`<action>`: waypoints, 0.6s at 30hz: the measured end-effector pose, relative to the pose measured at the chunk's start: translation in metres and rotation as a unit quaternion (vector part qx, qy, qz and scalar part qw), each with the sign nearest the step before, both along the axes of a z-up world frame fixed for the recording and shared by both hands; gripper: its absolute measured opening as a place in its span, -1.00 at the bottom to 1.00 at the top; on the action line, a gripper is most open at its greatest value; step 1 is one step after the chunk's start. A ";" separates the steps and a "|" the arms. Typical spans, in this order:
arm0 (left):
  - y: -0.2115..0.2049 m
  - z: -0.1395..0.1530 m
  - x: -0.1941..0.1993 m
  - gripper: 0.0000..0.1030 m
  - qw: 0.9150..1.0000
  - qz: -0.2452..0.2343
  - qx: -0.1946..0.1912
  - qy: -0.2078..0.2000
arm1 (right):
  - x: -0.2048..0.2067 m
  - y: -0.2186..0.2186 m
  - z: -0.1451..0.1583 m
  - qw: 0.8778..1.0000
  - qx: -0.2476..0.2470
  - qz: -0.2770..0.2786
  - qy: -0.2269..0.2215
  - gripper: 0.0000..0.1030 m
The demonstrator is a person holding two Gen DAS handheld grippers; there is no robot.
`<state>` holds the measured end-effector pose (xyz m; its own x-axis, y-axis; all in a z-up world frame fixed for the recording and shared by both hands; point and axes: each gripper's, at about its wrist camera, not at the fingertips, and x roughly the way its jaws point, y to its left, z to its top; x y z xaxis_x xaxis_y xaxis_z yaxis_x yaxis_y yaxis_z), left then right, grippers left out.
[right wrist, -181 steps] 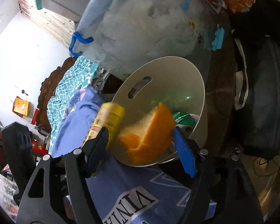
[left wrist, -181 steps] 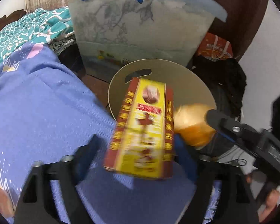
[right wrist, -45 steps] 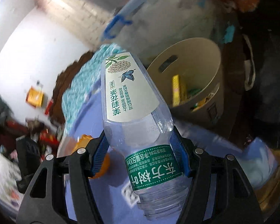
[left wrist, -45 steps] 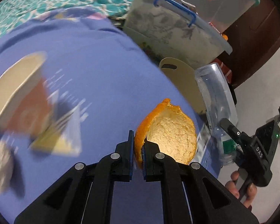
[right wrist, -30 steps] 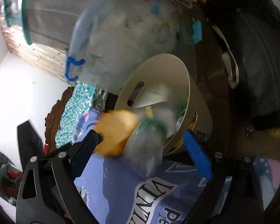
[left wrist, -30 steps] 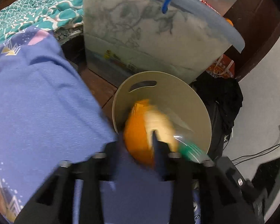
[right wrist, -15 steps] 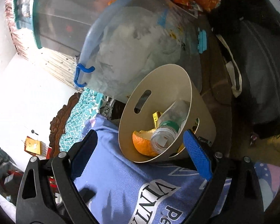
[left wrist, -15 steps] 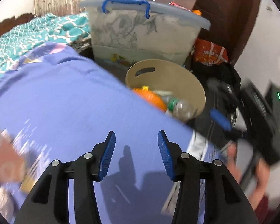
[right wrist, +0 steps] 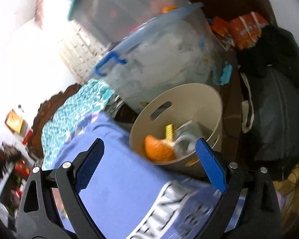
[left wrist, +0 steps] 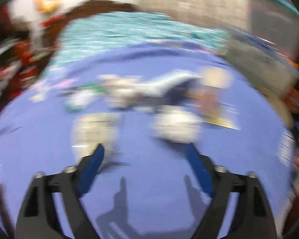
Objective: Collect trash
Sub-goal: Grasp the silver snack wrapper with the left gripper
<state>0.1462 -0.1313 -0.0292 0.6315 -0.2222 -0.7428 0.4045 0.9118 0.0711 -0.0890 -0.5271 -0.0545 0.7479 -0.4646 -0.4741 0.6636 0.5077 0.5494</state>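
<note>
The left gripper (left wrist: 144, 151) is spread wide with nothing between its blue pads (left wrist: 91, 166), hanging over a purple sheet (left wrist: 149, 179). That view is heavily smeared, so the litter on the sheet shows only as pale blobs: one whitish lump (left wrist: 93, 127) at 11 o'clock from the gripper, another (left wrist: 176, 127) at 1 o'clock, and a long streak of white and green scraps (left wrist: 129, 91) farther off at 12 o'clock. What each piece is cannot be told. A tan and reddish shape (left wrist: 213, 91) lies toward 2 o'clock. Teal bedding (left wrist: 139, 29) runs along the far side of the sheet.

The right gripper (right wrist: 150, 150) is also wide apart and empty, its pads (right wrist: 210, 168) framing the near edge of the sheet (right wrist: 125, 189) and a beige bin (right wrist: 199, 97) at 1 o'clock. The bin stands just off the sheet's edge. Inside it, an orange peel (right wrist: 159, 149) lies against the near wall, a clear bottle (right wrist: 186, 141) rests beside it toward 3 o'clock, touching it, and a yellow box (right wrist: 169, 131) stands on end behind them. A slot handle (right wrist: 160, 107) is cut in the bin's far wall.

Behind the bin, at 12 o'clock, sits a clear tub (right wrist: 169, 59) with a blue-clipped lid (right wrist: 109, 62); a second tub (right wrist: 119, 6) is stacked on it. A dark bag (right wrist: 279, 115) lies at 3 o'clock from the bin, with orange packets (right wrist: 243, 29) above it.
</note>
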 end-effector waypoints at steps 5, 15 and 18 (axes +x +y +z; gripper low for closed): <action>0.033 -0.014 0.035 0.83 0.998 0.059 0.003 -0.007 | 0.025 0.059 0.006 0.997 -0.016 0.075 0.011 0.80; 0.060 -0.040 0.072 -0.05 0.996 0.062 -0.016 0.069 | 0.090 0.182 0.045 0.959 -0.080 0.271 0.027 0.79; 0.083 -0.033 0.065 -0.08 0.994 0.062 -0.044 0.074 | 0.119 0.221 0.060 0.935 -0.104 0.339 0.030 0.78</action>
